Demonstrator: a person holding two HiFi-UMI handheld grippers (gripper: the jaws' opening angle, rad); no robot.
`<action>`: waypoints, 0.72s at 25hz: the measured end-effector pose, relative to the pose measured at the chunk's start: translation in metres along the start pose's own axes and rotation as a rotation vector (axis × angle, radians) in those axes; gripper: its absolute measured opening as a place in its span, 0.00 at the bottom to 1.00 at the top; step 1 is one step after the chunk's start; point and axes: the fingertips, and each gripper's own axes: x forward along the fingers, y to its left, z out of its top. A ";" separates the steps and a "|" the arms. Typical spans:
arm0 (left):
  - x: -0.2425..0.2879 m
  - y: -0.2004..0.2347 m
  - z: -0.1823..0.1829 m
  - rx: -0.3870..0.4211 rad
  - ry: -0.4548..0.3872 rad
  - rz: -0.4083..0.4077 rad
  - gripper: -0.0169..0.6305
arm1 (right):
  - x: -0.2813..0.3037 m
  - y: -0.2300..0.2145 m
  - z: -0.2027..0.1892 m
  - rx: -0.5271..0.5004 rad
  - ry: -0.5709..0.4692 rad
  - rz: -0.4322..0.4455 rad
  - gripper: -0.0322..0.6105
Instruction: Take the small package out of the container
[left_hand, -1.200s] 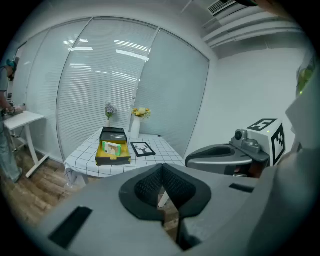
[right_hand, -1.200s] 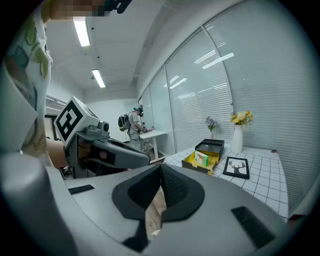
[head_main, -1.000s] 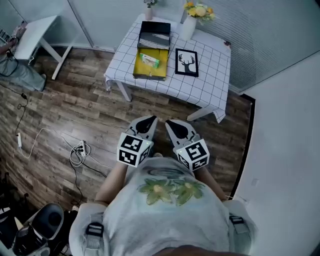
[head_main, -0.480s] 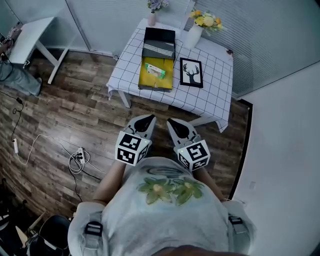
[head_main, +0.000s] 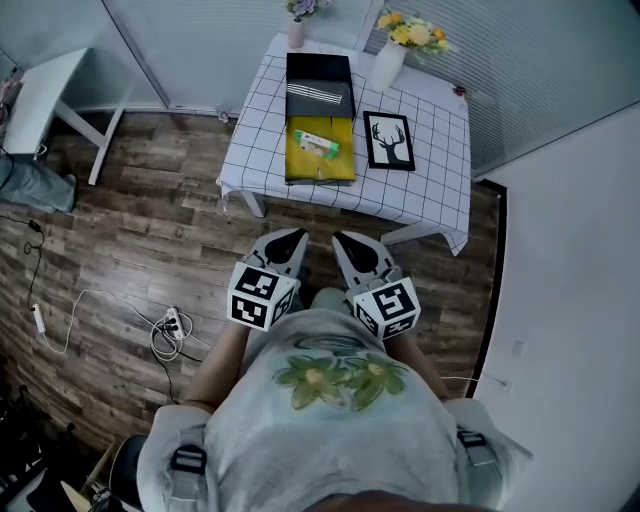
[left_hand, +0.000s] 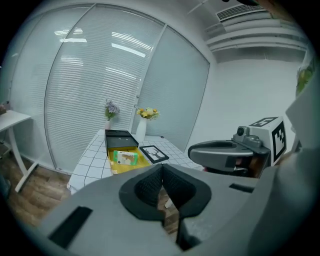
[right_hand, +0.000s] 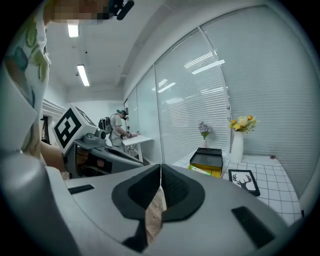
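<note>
12 o'clock: white grid-checked table (head_main: 430, 160), now squarer in the head view and slightly nearer than a second ago. Judged: approach under way, reach not begun. On it, open yellow box container (head_main: 312, 168); small green-and-white package (head_main: 322, 146) lies inside, untouched. Jaws together and empty on left gripper (head_main: 288, 240) and right gripper (head_main: 346, 242), well short of the table.

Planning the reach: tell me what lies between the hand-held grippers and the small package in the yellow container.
Head view: bare wooden floor, then a strip of checked tablecloth and the yellow container wall, before the small package.
</note>
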 end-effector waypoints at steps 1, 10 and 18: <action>0.001 0.002 -0.001 0.001 0.000 -0.008 0.04 | 0.001 0.000 -0.001 0.001 -0.002 -0.011 0.06; 0.018 0.005 0.001 0.004 0.010 -0.055 0.04 | 0.000 -0.017 -0.007 0.020 0.024 -0.067 0.06; 0.037 0.017 0.023 0.000 0.013 -0.028 0.04 | 0.022 -0.042 0.001 0.028 0.039 -0.028 0.06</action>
